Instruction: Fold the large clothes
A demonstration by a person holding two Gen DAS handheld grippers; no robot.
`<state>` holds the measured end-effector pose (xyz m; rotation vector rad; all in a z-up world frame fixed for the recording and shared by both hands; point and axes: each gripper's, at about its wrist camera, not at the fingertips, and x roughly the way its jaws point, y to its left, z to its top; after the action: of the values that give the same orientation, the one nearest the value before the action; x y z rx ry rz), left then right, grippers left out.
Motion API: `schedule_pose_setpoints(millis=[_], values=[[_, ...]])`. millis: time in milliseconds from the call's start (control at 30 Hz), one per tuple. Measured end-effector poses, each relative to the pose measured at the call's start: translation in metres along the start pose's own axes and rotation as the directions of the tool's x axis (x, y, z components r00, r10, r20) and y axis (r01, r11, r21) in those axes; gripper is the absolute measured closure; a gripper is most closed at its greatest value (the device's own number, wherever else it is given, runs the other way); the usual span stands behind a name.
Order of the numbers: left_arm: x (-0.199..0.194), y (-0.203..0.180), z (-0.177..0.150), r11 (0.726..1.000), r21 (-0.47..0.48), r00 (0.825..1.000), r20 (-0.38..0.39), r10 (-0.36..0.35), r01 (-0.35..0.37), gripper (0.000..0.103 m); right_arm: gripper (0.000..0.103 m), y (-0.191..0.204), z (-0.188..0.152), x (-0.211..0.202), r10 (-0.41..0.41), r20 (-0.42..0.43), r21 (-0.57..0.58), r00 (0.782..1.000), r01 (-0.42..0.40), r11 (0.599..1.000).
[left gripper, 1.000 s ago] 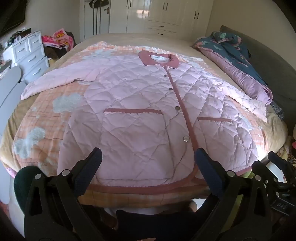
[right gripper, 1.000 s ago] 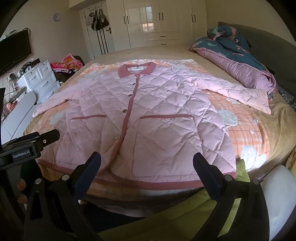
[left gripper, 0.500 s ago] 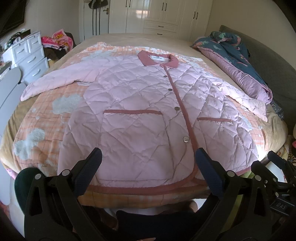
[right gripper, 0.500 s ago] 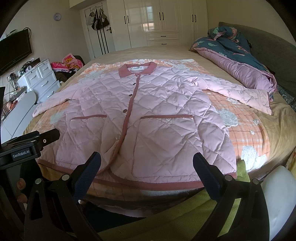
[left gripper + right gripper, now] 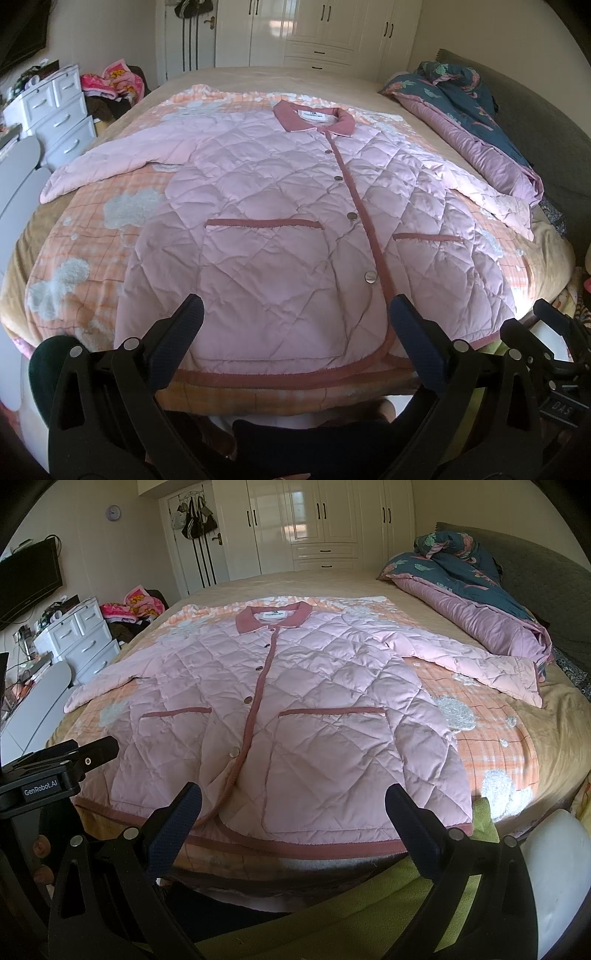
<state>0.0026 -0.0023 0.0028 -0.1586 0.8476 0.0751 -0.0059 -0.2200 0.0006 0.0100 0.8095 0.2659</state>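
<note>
A large pink quilted jacket [image 5: 280, 221] with a dark pink collar, placket and pocket trims lies flat and buttoned on the bed, sleeves spread to both sides; it also shows in the right wrist view [image 5: 303, 709]. My left gripper [image 5: 295, 321] is open and empty, just short of the jacket's hem at its left half. My right gripper [image 5: 293, 808] is open and empty, just short of the hem at its right half. The right gripper's body shows at the right edge of the left wrist view [image 5: 546, 332].
The jacket rests on an orange checked blanket [image 5: 92, 236] over a beige bed [image 5: 561, 731]. A rolled purple and blue quilt [image 5: 480, 605] lies at the right. White drawers [image 5: 55, 114] stand at the left, wardrobes [image 5: 321, 520] at the back.
</note>
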Motion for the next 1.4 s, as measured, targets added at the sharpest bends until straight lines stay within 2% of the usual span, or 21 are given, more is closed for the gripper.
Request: schedule_pose_setpoints(millis=[800,1033,1400], values=[[0.0,-0.004,0.003,1.0,0.005,1.0,-0.004,-0.001,0.001,0.009,0.004,-0.001,0.002,0.004,0.001,-0.006,-0.003,1.0,-0.001,1.0],[0.013,-0.006,0.0,1.0,0.006,1.0,-0.021,-0.007,0.007,0.009,0.004,-0.002,0.002,0.01,0.006,-0.022,-0.004,1.0,-0.007,1.0],[0.031,0.004,0.027,1.0,-0.025,1.0,-0.023,-0.008,0.007,0.009,0.004,-0.001,0.033,0.035,0.025,-0.044,-0.028,0.999,-0.026,0.999]])
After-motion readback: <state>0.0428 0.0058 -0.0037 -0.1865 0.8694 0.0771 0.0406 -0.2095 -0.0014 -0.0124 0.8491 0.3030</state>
